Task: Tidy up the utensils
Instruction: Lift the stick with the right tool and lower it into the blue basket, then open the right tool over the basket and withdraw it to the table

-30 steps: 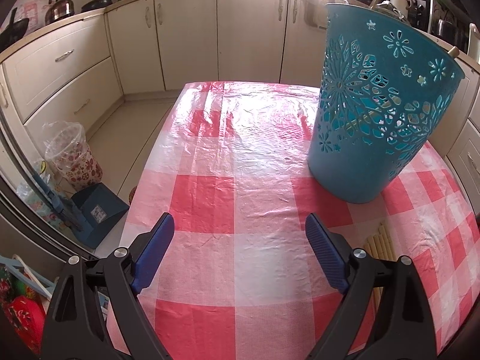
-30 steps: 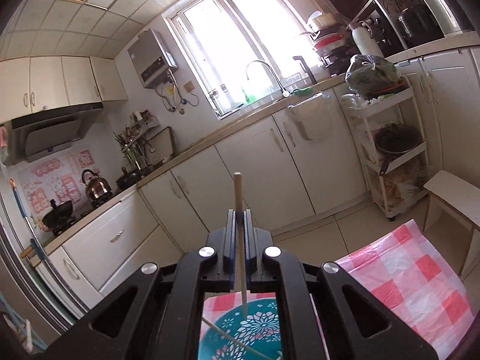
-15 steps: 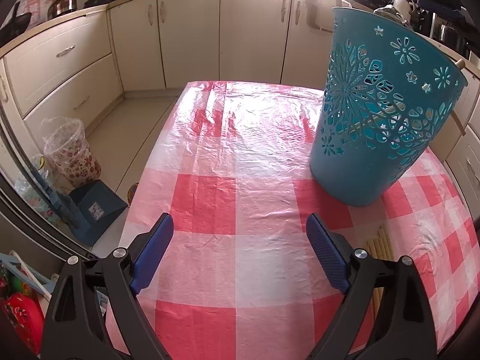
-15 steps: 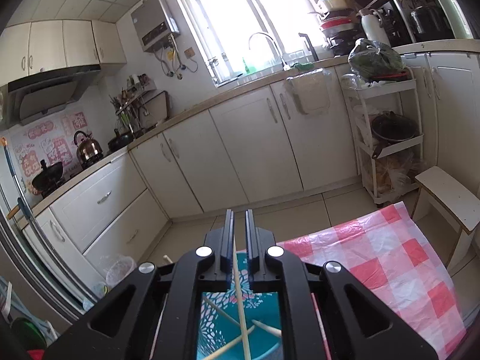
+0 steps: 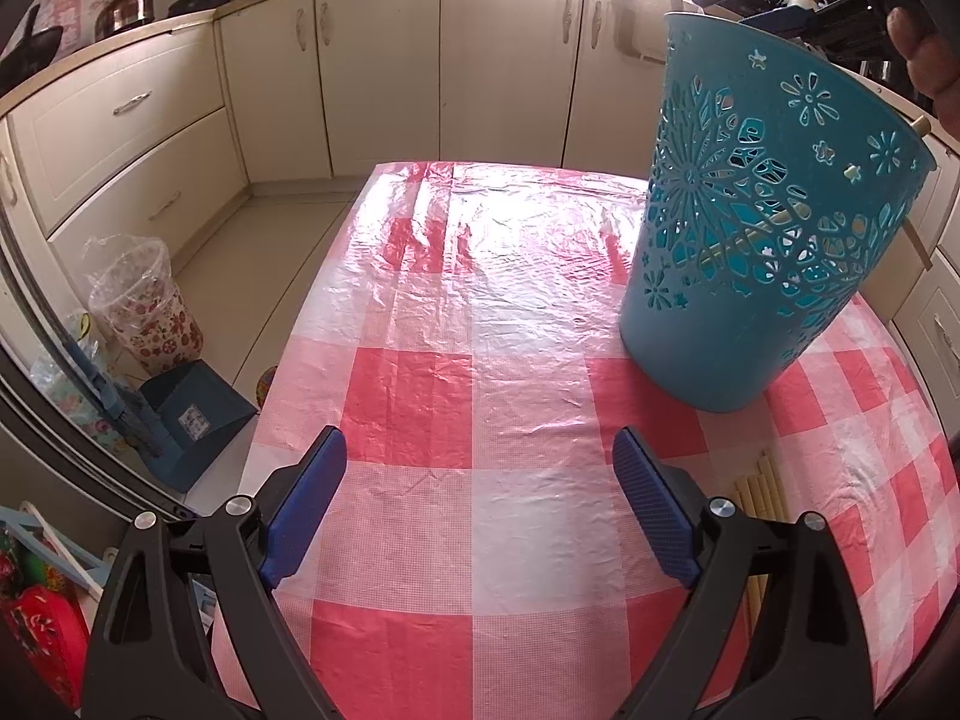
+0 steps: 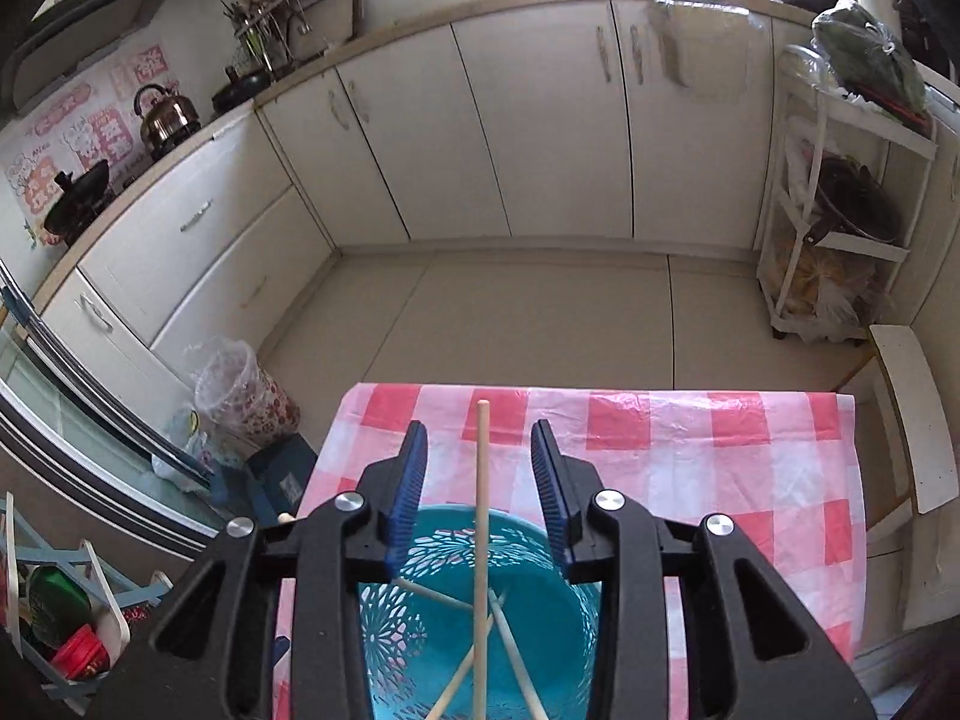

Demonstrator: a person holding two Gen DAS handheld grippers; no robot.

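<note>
The right gripper (image 6: 480, 459) is poised directly above the teal basket (image 6: 480, 600), and its blue pads (image 6: 414, 480) are spreading apart right now with a single wooden chopstick (image 6: 481, 480) standing between them, touching neither pad. That chopstick runs straight down into the basket's mouth, where several more chopsticks (image 6: 510, 648) lie crossed against one another on the basket floor. The basket sits on the red-and-white checked tablecloth (image 6: 690, 450), toward the cloth's near side in this view, with the far edge of the cloth beyond the fingertips. Over in the left wrist view, the left gripper (image 5: 480, 480) hangs wide open above the checked tablecloth (image 5: 420, 390), nothing between its pads, pointing down at bare cloth. The teal basket (image 5: 762, 228) stands to the right of that gripper and further up the cloth, its cut-out flower pattern facing the camera. A chopstick tip (image 5: 919, 127) pokes over the basket's right rim. Just beside the left gripper's right finger, a bundle of chopsticks (image 5: 762, 486) lies flat on the cloth, partly hidden by the finger. Beyond the basket's rim, at the top right corner, part of a hand (image 5: 924, 66) shows.
</note>
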